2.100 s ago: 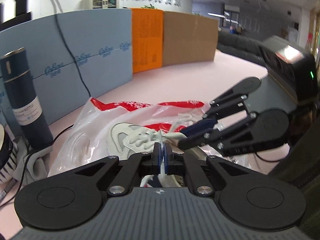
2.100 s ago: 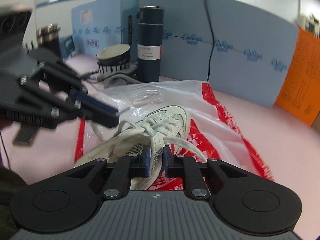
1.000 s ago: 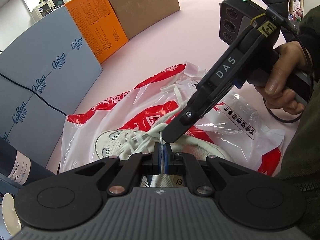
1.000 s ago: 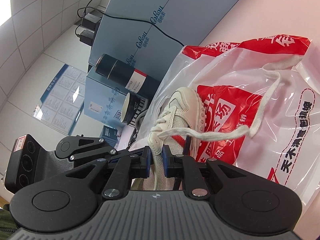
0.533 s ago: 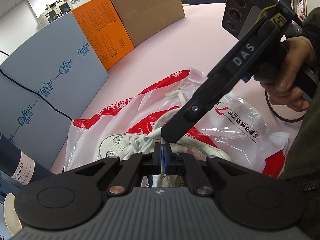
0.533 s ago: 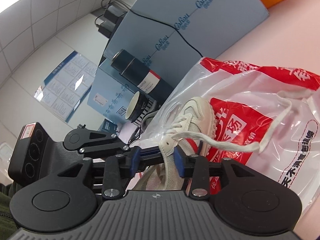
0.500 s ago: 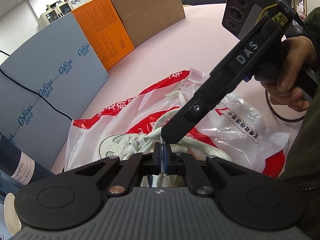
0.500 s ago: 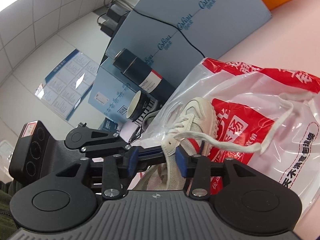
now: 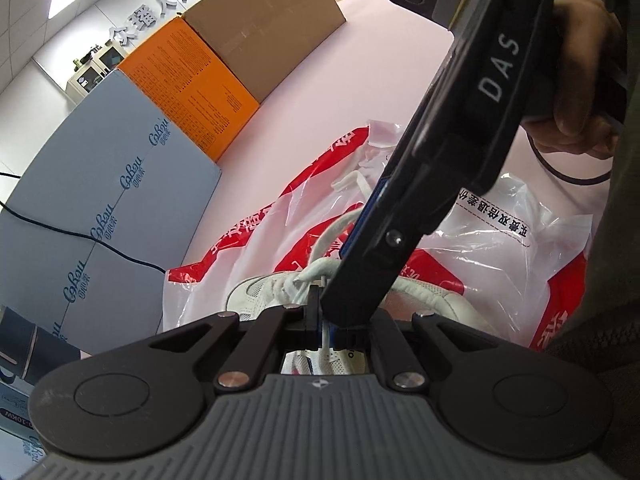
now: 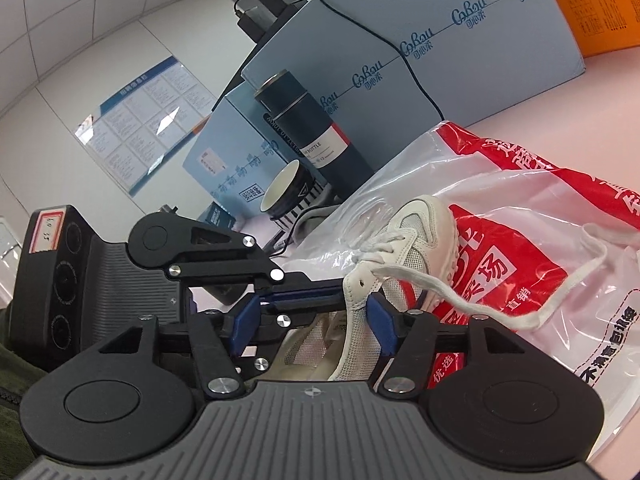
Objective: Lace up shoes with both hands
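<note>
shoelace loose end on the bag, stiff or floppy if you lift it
Probably floppy: the shoelace sags from the eyelet and curls across the plastic bag. Likely light, as it barely dents the film. It looks woven, so probably not slippery.

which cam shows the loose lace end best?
Right wrist view: the loose lace runs unobstructed from the shoe across the plastic bag. In the left wrist view, the right gripper covers most of it; only short stretches show.
</note>
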The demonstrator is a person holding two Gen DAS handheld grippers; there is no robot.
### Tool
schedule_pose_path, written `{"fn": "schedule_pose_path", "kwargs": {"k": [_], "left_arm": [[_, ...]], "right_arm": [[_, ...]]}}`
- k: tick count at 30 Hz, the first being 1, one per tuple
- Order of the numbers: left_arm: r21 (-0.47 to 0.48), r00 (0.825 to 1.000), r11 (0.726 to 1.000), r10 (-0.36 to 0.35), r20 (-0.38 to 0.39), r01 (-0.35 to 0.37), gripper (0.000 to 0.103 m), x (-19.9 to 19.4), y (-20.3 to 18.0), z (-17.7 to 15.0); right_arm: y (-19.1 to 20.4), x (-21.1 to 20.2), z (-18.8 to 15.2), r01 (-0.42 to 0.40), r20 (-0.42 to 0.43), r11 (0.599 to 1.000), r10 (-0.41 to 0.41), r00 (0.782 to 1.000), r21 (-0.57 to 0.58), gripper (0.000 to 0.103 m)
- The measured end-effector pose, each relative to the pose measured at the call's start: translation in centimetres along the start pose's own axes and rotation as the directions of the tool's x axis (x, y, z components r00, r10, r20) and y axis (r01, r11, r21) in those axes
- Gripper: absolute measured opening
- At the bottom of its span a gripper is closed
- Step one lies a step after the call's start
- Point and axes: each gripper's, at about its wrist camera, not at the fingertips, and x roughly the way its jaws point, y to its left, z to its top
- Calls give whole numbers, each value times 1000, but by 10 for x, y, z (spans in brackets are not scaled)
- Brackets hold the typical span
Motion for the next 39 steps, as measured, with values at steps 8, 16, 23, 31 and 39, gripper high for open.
{"fn": "schedule_pose_path", "kwargs": {"k": [8, 16, 23, 31, 39], "left_arm": [[-15, 999, 1000, -11, 38, 11, 2, -11, 1, -3], [-48, 999, 999, -12, 47, 14, 2, 1, 1, -3], [-62, 999, 998, 19, 35, -16, 12, -1, -1, -5], [-66, 1000, 998, 13, 4, -13, 24, -12, 7, -7], [-89, 999, 996, -15, 32, 18, 2, -3, 4, -7]], "right_arm": [[5, -3, 1, 6, 6, 1000, -6, 1000, -31, 63], [10, -2, 1, -11, 5, 999, 11, 1000, -52, 76], [9, -8, 1, -23, 31, 999, 25, 999, -41, 76], [7, -10, 1, -22, 46, 999, 23, 999, -26, 76], [3, -11, 0, -16, 48, 1000, 15, 999, 6, 77]]}}
